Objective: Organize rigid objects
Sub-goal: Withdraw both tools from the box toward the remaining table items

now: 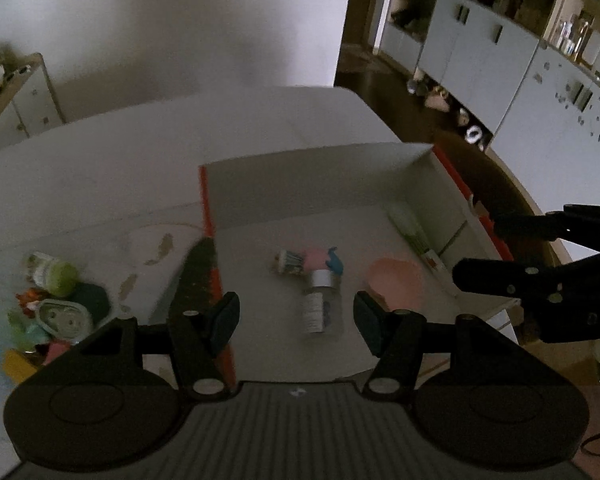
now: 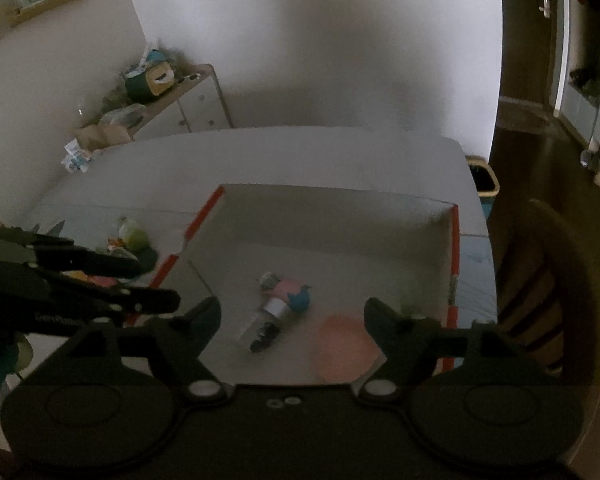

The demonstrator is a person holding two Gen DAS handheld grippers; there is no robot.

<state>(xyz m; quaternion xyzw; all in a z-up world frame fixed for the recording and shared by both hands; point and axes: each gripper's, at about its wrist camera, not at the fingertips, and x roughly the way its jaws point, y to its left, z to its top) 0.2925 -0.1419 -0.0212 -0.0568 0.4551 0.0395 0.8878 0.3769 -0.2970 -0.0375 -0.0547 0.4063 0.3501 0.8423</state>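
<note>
Currently both grippers hang above a white box (image 1: 380, 184) with red edges that stands on the white table (image 1: 100, 168). Left gripper (image 1: 296, 322): fingers (image 1: 224, 320) apart at a moderate gap, nothing between them; seen from the right wrist view it sits over the box's left wall (image 2: 140, 298). Right gripper (image 2: 292, 326): fingers (image 2: 380, 324) spread wide, holding nothing; no earlier picture to compare. Box contents, on its floor: a small clear bottle (image 1: 320, 308) with a silver cap lying on its side near the middle; a pink and blue toy (image 1: 320, 262) touching the bottle's cap end; a pink round dish (image 1: 396, 280) just right of the bottle; a pale green brush-like item (image 1: 410, 230) along the right wall, too blurred to name. Outside the box, left on the table: a loose pile of small toys (image 1: 56, 308), among them a green-capped jar (image 1: 54, 276) and a dark green piece (image 1: 92, 300). Pile well apart from both grippers. Frames are dim and blurred.
</note>
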